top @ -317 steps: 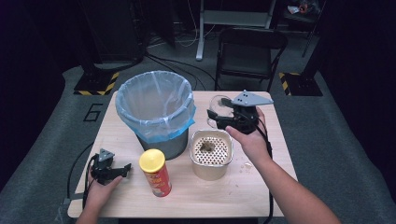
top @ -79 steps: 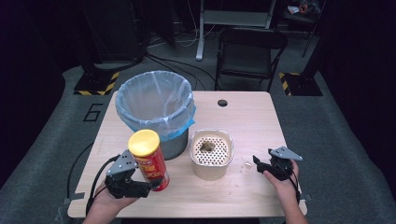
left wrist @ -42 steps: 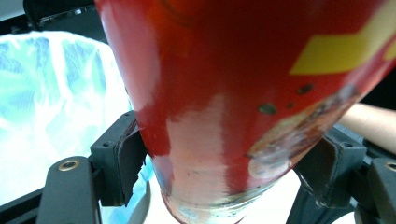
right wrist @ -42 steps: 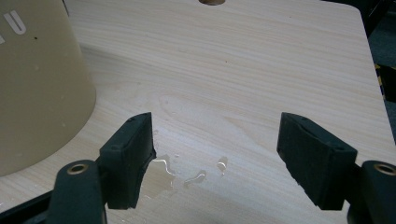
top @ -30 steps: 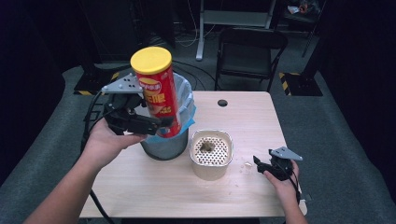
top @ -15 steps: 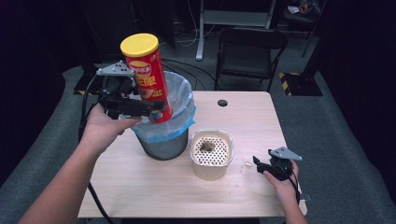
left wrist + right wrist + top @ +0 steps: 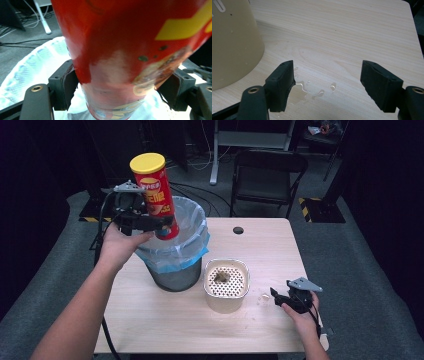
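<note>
A tall red chip can point(image 7: 156, 195) with a yellow lid hangs tilted over the rim of the grey bin point(image 7: 172, 245) lined with a pale blue bag. My left gripper point(image 7: 160, 224) is shut on the can's lower part; in the left gripper view both pads press the red can point(image 7: 130, 50) from either side, with the bag point(image 7: 32, 67) below. At the table's front right my right gripper point(image 7: 276, 296) rests open and holds nothing. Its jaws stand apart point(image 7: 328, 87) over a small puddle of water point(image 7: 304, 88).
A cream perforated container point(image 7: 226, 285) with something brown inside stands in the middle of the wooden table point(image 7: 250, 240), left of my right gripper. A cable hole point(image 7: 238, 230) sits at the far edge. A black folding chair point(image 7: 267, 180) stands behind the table.
My left hand has carried the can leftward and a little lower, and tilted it, from above the bin's middle to its left rim. The right gripper has stayed in place.
</note>
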